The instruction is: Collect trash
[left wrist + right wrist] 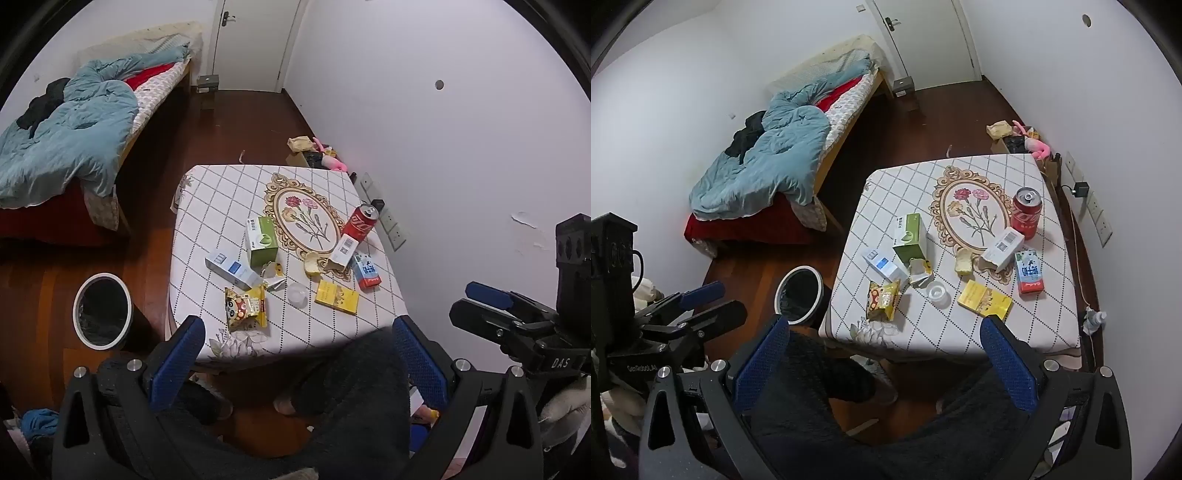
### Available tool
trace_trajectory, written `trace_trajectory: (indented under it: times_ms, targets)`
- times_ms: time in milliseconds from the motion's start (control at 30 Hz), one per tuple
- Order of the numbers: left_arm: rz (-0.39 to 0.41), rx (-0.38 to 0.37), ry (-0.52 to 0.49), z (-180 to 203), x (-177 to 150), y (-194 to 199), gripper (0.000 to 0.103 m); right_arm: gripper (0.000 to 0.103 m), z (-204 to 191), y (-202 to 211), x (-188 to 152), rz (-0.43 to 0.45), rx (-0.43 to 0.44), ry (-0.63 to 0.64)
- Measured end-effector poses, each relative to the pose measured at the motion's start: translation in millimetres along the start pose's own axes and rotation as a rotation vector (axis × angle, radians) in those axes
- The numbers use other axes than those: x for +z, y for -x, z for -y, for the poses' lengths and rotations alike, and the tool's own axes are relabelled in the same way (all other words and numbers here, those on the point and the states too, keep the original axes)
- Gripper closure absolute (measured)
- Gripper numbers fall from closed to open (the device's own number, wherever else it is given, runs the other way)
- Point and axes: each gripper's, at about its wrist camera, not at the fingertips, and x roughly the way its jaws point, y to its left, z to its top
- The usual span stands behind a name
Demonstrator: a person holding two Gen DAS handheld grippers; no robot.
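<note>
Trash lies on a small table with a checked cloth: a red cola can, a green box, a blue-white box, a snack packet, a yellow pack, a red-blue carton, a white box, crumpled wrappers and a clear lid. A black bin with a white rim stands on the floor left of the table. My left gripper is open and empty, held back from the table's near edge. My right gripper is open and empty too.
A bed with a blue duvet is at the left. More clutter lies on the floor beyond the table by the wall. A wall with sockets is close on the table's right. My dark-clothed legs are below the grippers.
</note>
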Motion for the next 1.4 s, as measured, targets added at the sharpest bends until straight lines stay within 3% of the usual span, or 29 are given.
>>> trace_trajectory:
  times_ms: [333, 433, 1400]
  targets:
    - [0.016, -0.005, 0.006, 14.8, -3.8, -6.5, 0.0, 0.0, -19.4, -10.7, -2.6, 0.006, 0.004, 0.011]
    - [0.016, -0.023, 0.013, 8.5, 2.9, -1.0, 0.0, 0.0, -5.0, -10.7, 0.1, 0.002, 0.028, -0.003]
    - [0.025, -0.069, 0.006, 7.5, 1.7, 7.5, 0.0, 0.0, -13.8, -0.3, 5.6, 0.002, 0.052, 0.027]
